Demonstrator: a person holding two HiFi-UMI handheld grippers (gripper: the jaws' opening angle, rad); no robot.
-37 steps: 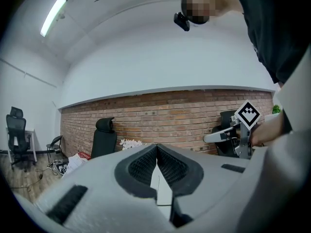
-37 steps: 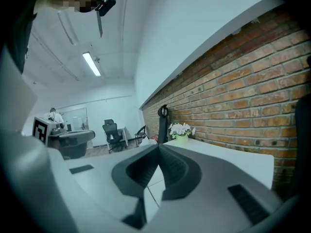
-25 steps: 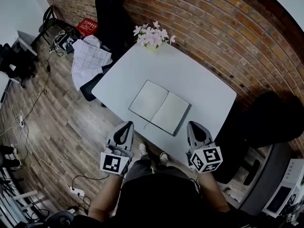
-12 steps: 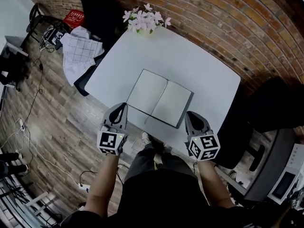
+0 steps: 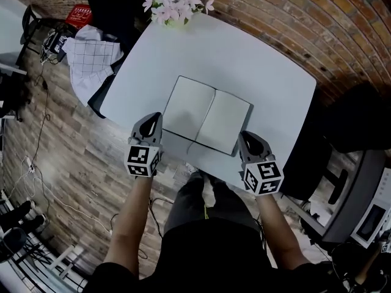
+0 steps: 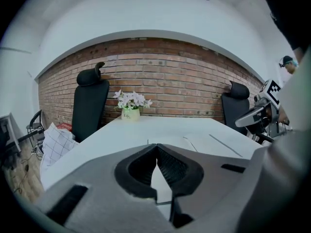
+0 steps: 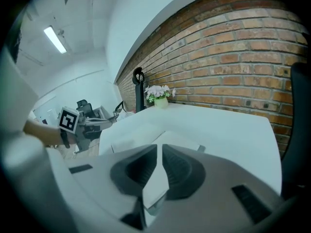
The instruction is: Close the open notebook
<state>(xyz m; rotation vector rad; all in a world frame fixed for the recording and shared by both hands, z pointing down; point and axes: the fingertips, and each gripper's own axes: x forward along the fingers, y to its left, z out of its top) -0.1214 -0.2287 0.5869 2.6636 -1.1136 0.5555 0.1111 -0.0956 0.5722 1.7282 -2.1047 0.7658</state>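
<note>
Pages face up on the notebook (image 5: 208, 115), which lies open and flat near the middle of a white table (image 5: 256, 60), slightly toward the edge closest to the person, its spine running from about 1 o'clock to 7 o'clock in the head view. The person's bare forearms reach in from the bottom of that view, each hand carrying a gripper topped with a black-and-white marker cube. The left gripper (image 5: 154, 119) sits at about 9 o'clock from the notebook, its tips just beside the left page's outer edge; its own view shows the two dark pads meeting at their tips, with nothing caught between them. The right gripper (image 5: 246, 138) sits at about 4 o'clock from the notebook, just beside the right page's outer edge; its own view shows the jaws parted by a thin slit and opening, with nothing between them and only the pale page visible beyond. Neither view settles whether the tips touch the table or the paper. A pot of pale flowers (image 5: 176, 5) stands at the table's far edge, at about 11 o'clock from the notebook, against a red brick wall (image 5: 287, 11). A checked cloth (image 5: 91, 57) is draped over a chair off the table's left side at about 10 o'clock, with a red crate (image 5: 77, 16) beyond it on the wooden floor (image 5: 67, 163), where cables trail.
</note>
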